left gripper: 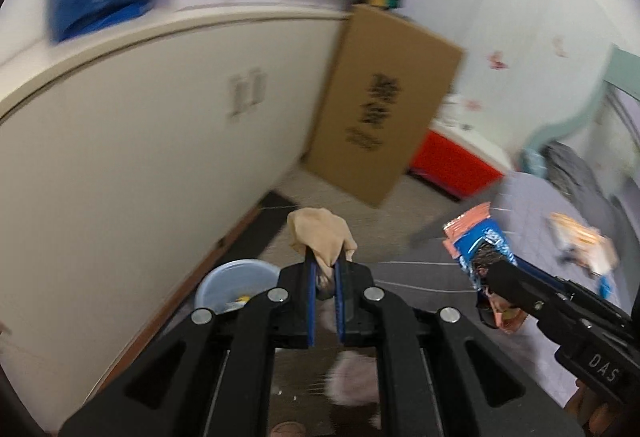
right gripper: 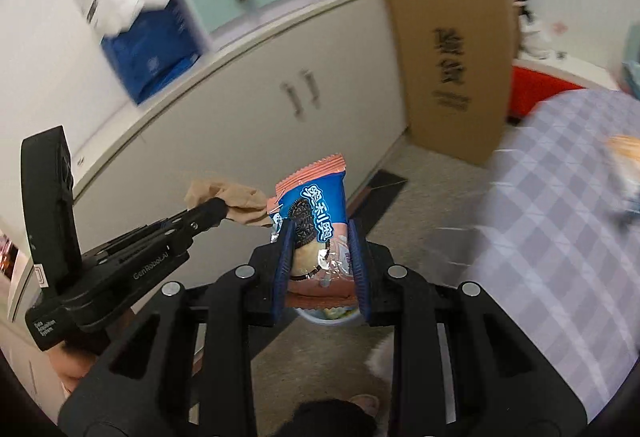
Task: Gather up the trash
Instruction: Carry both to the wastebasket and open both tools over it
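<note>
My left gripper (left gripper: 325, 261) is shut on a crumpled tan stocking (left gripper: 320, 233), which bunches above its blue pads. The stocking (right gripper: 230, 199) and the left gripper (right gripper: 214, 205) also show in the right wrist view, at the left. My right gripper (right gripper: 322, 237) is shut on a blue and pink cookie wrapper (right gripper: 316, 213) that stands upright between its pads. In the left wrist view the same wrapper (left gripper: 478, 241) hangs at the right in the right gripper (left gripper: 490, 273). A pale blue bin (left gripper: 236, 283) sits on the floor just below and left of my left gripper; only its rim (right gripper: 320, 317) peeks under the right one.
A white cabinet (left gripper: 160, 141) runs along the left. A tall cardboard box (left gripper: 384, 105) leans against its end, with a red box (left gripper: 448, 157) behind. A bed with a checked cover (right gripper: 560, 221) fills the right, and more wrappers (left gripper: 580, 241) lie on it.
</note>
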A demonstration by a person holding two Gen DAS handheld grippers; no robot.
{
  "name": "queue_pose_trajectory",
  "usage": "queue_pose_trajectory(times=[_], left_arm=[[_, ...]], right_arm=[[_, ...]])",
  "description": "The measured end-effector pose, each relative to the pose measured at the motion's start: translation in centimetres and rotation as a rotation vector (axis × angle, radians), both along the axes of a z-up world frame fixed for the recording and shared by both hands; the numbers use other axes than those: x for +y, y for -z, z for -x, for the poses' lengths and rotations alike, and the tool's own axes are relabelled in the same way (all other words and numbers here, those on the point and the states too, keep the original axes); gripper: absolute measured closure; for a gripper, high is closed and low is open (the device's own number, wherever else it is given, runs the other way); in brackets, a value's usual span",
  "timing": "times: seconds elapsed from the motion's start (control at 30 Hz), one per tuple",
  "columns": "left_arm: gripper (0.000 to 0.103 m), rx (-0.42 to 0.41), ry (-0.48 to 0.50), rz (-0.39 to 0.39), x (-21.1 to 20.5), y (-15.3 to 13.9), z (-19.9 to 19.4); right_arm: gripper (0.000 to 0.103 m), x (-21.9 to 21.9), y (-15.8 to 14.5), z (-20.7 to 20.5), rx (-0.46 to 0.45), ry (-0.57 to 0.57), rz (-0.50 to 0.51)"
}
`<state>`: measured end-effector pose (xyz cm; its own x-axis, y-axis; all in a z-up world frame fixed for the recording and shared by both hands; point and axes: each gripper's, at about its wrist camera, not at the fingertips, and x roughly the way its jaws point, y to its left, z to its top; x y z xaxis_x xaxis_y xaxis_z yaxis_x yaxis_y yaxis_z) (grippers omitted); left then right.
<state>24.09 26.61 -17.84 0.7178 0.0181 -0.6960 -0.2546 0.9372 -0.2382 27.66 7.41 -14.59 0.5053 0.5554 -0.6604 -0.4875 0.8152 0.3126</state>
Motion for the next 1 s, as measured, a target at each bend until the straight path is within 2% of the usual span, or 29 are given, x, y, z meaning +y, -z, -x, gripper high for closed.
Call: queue_pose_trajectory(times=[0.13, 0.17, 0.2, 0.23, 0.3, 0.53, 0.73, 1.0], left_arm=[[0.096, 0.061, -0.093, -0.018, 4.8, 2.5, -0.3], [0.096, 0.074, -0.104, -0.016, 5.7, 3.1, -0.5], [0.096, 0.089, -0.115, -0.017, 6.4, 3.6, -0.6], [0.096, 0.103, -0.123, -0.022, 6.9, 4.2, -0.8], [0.096, 0.137, -0.125, -0.023, 7.8, 5.4, -1.1], [0.095, 0.181, -0.111, -0.005, 8.4, 7.7, -2.1], [0.095, 0.194, -0.08, -0.004, 7.8, 8.4, -3.1], [0.094, 0.221, -0.04, -0.006, 6.1, 9.2, -5.0]], right_arm=[[0.073, 5.7, 2.9, -1.9, 0.034, -0.062, 0.006], [0.064, 6.7, 3.7, -2.3, 0.041, -0.065, 0.01], [0.042, 7.7, 4.5, -2.8, 0.044, -0.067, 0.022], [0.039, 8.8, 5.4, -3.2, 0.036, -0.063, 0.045], [0.039, 9.8, 6.6, -3.6, 0.037, -0.056, 0.09], [0.037, 10.0, 8.9, -3.9, 0.083, -0.041, 0.109], [0.036, 9.4, 9.1, -3.9, 0.091, -0.017, 0.103], [0.034, 8.2, 8.3, -4.0, 0.043, 0.044, 0.078]])
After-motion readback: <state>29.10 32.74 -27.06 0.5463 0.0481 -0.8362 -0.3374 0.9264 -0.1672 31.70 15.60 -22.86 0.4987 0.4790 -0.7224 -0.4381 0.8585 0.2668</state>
